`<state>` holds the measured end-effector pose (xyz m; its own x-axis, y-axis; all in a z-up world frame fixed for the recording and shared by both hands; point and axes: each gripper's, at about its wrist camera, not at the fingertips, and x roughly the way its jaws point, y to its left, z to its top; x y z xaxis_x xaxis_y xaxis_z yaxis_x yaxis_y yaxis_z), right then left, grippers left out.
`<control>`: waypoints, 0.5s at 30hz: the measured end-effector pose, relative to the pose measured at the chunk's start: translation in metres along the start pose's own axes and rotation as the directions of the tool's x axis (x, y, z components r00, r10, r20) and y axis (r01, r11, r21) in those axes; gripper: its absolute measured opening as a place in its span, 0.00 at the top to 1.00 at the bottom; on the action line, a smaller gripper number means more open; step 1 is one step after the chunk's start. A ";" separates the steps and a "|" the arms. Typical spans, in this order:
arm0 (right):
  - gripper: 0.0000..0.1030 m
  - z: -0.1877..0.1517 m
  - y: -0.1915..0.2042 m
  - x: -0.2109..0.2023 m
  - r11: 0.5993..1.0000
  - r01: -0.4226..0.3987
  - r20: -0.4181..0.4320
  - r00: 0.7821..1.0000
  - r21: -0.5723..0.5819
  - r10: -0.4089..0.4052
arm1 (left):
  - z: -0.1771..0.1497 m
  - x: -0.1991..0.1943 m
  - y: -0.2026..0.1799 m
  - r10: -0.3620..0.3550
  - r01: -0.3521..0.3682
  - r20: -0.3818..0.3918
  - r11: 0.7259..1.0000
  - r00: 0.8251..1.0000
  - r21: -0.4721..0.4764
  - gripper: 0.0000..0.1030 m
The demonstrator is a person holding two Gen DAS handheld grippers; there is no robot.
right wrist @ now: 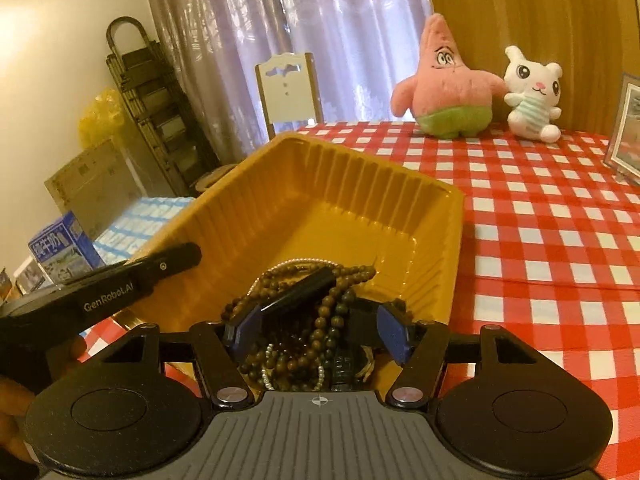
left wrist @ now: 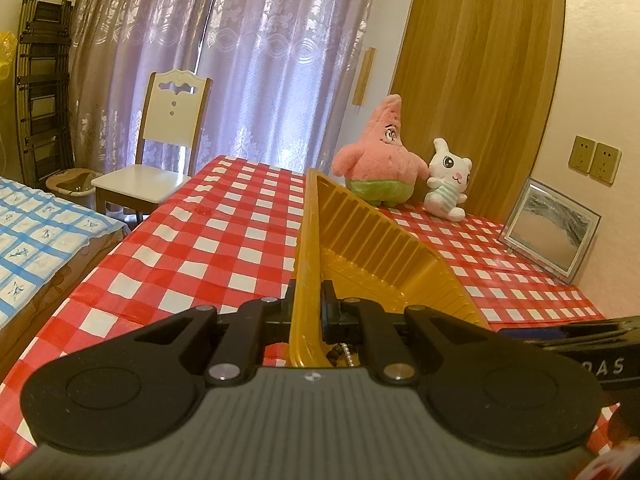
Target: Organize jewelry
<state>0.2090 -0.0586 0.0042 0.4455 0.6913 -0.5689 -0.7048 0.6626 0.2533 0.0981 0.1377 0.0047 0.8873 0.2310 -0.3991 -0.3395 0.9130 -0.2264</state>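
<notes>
Right wrist view: the right tool (right wrist: 318, 330) stands spread and empty over bead strands (right wrist: 316, 320) heaped in the yellow tray (right wrist: 400, 184), whose rim the left tool (left wrist: 307, 300) pinches on the counter (right wrist: 540, 240); gathering looks largely done.

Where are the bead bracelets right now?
In the right wrist view, the bead bracelets lie heaped at the near end of the yellow plastic tray, between the right gripper's open blue-padded fingers.

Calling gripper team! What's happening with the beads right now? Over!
Left gripper shut on ribbed yellow plastic tray rim. Right gripper open over brown bead necklaces piled in tray. Nothing blocking.
</notes>
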 end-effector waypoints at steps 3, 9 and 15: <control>0.38 0.000 -0.004 -0.002 1.000 0.010 0.000 1.000 0.013 -0.010 | -0.001 0.000 0.002 0.003 -0.003 -0.002 1.000 1.000 -0.001 0.92; 0.38 0.002 -0.007 -0.006 0.999 0.019 0.004 1.000 0.026 -0.019 | -0.001 0.005 0.006 0.005 -0.005 -0.015 1.000 1.000 -0.015 0.92; 0.38 -0.001 -0.010 -0.008 0.998 0.028 0.000 1.000 0.049 -0.028 | -0.002 0.012 0.020 -0.014 0.010 -0.048 0.996 0.999 -0.085 0.91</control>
<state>0.2118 -0.0705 0.0052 0.4653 0.6724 -0.5757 -0.6639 0.6952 0.2755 0.1013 0.1584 -0.0062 0.8761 0.2020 -0.4378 -0.3562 0.8831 -0.3054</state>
